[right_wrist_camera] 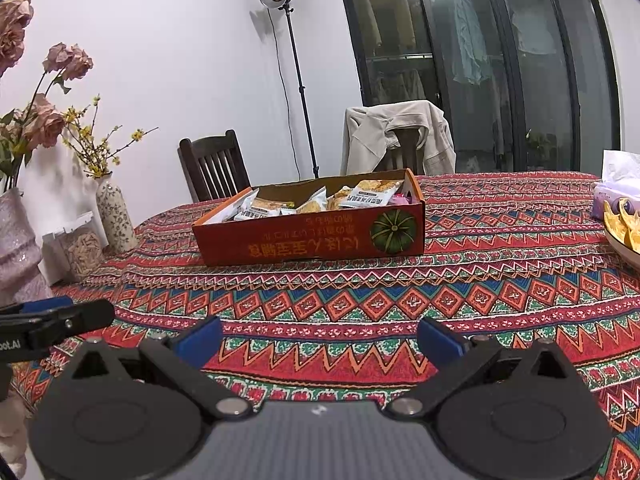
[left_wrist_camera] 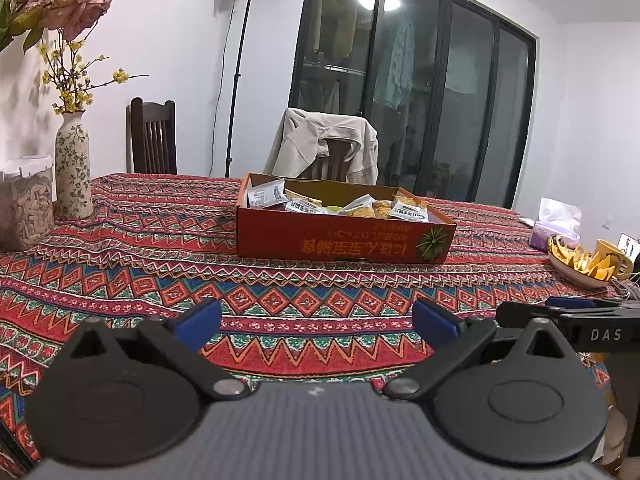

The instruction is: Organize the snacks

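Note:
A shallow red cardboard box (left_wrist_camera: 344, 240) (right_wrist_camera: 312, 240) stands in the middle of the patterned tablecloth, with several wrapped snack packets (left_wrist_camera: 308, 204) (right_wrist_camera: 372, 194) lying inside it. My left gripper (left_wrist_camera: 316, 322) hovers over the near part of the table, well short of the box, open with nothing between its blue pads. My right gripper (right_wrist_camera: 320, 338) is likewise open and empty, also short of the box. Each gripper shows at the edge of the other's view.
At the left stand a floral vase (left_wrist_camera: 72, 168) (right_wrist_camera: 116, 216), a clear jar of snacks (left_wrist_camera: 26, 204) (right_wrist_camera: 80, 246) and a pink vase (right_wrist_camera: 18, 240). At the right are a bowl of yellow chips (left_wrist_camera: 580, 264) (right_wrist_camera: 624, 232), a yellow mug (left_wrist_camera: 612, 254) and a tissue pack (left_wrist_camera: 556, 224). Two chairs stand behind the table.

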